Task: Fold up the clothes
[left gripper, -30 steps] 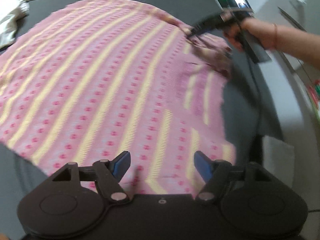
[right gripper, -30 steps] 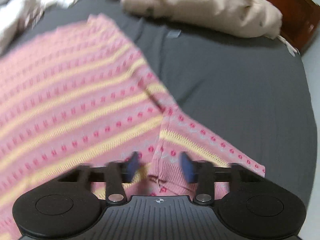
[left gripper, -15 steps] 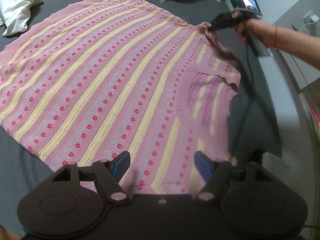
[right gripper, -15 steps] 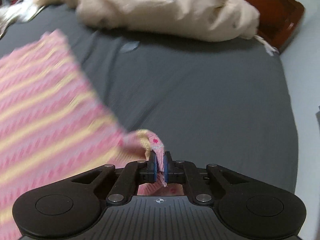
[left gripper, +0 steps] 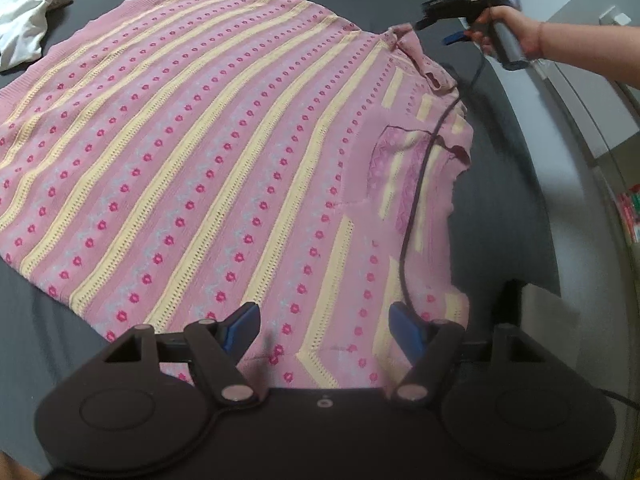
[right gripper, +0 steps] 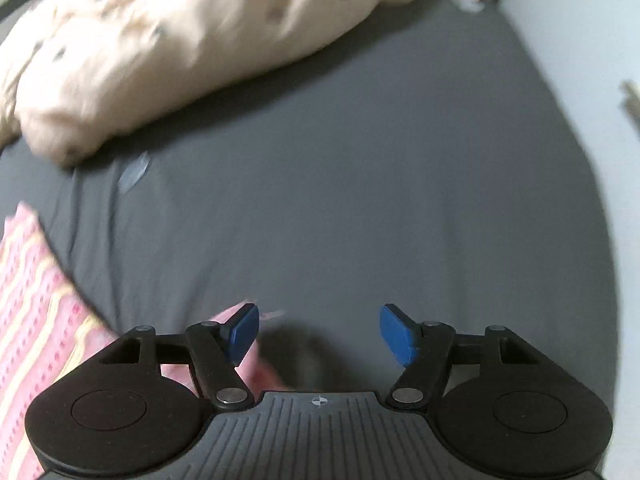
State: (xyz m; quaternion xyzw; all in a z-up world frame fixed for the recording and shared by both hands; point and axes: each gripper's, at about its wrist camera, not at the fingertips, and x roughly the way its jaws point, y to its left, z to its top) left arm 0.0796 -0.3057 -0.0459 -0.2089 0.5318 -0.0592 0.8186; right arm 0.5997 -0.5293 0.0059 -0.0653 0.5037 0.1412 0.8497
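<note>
on the dark bed sheet [left gripper: 500, 168] the pink sweater [left gripper: 208, 152] lies flat, left gripper [left gripper: 324, 326] open above its hem, right gripper [right gripper: 319, 334] opening (nothing between its jaws).

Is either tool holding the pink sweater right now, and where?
Neither. The right tool is opening with nothing between its pads, the pink sweater sleeve lying just beside it; the left tool hovers open.

Sweater [left gripper: 208, 152] pink with yellow stripes and magenta dot rows, sheet [right gripper: 360, 200] dark grey, duvet [right gripper: 168, 40] cream with speckles, gripper pads [left gripper: 404, 330] blue.
</note>
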